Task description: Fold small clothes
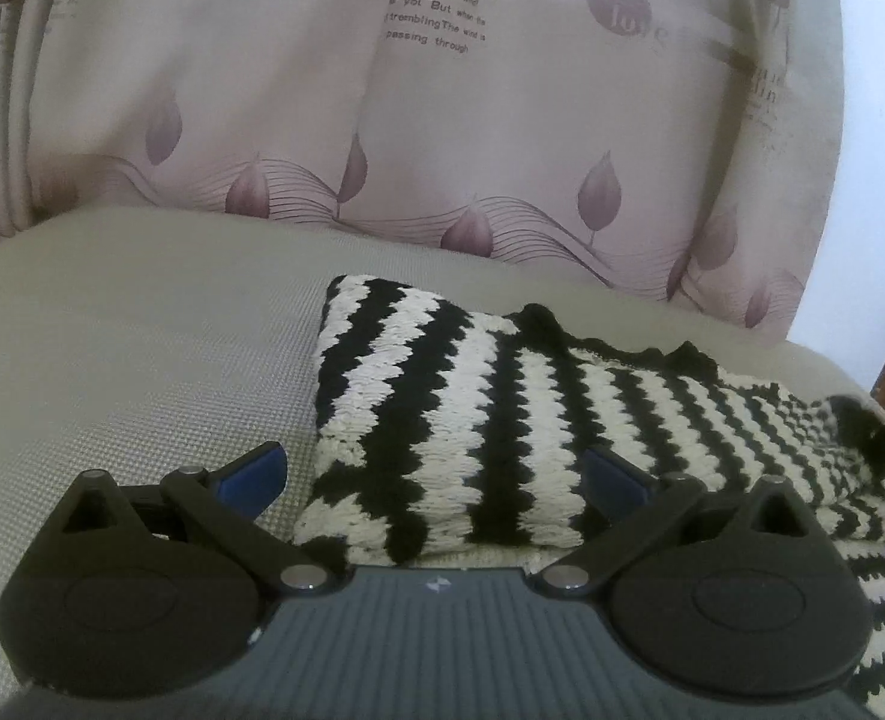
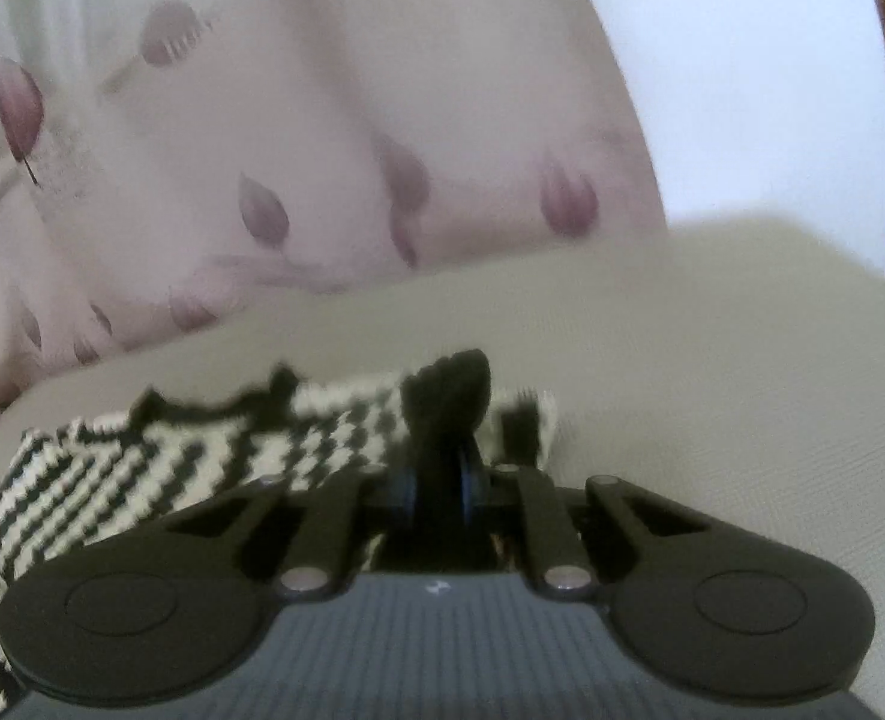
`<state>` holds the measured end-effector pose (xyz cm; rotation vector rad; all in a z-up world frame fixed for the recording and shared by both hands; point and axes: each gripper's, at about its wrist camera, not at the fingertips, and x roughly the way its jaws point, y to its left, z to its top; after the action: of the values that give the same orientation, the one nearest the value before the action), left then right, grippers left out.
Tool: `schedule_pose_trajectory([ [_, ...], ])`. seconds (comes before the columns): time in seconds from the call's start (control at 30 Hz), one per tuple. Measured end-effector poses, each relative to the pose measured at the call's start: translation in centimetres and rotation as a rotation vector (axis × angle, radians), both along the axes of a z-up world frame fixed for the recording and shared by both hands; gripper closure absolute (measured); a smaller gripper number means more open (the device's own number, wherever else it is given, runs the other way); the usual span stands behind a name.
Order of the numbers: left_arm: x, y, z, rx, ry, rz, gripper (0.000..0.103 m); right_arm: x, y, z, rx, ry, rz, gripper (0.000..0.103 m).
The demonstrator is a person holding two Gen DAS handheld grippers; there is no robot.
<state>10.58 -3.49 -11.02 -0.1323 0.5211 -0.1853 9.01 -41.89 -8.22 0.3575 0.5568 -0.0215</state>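
Your right gripper (image 2: 437,495) pinches the black edge of the striped knit garment (image 1: 490,420), which lies on the beige surface (image 1: 142,360). Carry this edge slowly over the folded part; keep your left gripper (image 1: 436,480) spread, ready to press.

left gripper (image 1: 433,483) and right gripper (image 2: 439,495): black link arms, silver pivot screws, round black hubs, ribbed grey body, blue finger pads (image 1: 250,477)
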Motion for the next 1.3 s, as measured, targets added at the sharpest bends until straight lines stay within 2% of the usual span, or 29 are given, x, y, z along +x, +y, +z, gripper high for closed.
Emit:
schedule_pose_trajectory([
  [0.1, 0.3, 0.3, -0.1, -0.008, 0.012, 0.028, 0.0, -0.1, 0.0, -0.2, 0.011, -0.021, 0.002, 0.09],
  [0.2, 0.8, 0.5, -0.3, -0.002, 0.049, 0.065, 0.0, 0.4, -0.2, -0.8, 0.018, 0.006, -0.008, 0.09],
  [0.3, 1.4, 0.7, -0.5, 0.005, 0.09, 0.114, 0.0, 0.5, -1.1, -1.1, 0.071, 0.007, -0.01, 0.09],
  [0.47, 1.8, 0.8, -0.7, 0.022, 0.119, 0.165, 0.0, 0.4, -0.9, -1.2, 0.056, 0.003, -0.017, 0.09],
  [1.3, 1.6, 0.4, -0.5, 0.078, 0.108, 0.183, 0.0, 0.5, 0.5, -0.7, -0.074, 0.022, -0.04, 0.083],
])
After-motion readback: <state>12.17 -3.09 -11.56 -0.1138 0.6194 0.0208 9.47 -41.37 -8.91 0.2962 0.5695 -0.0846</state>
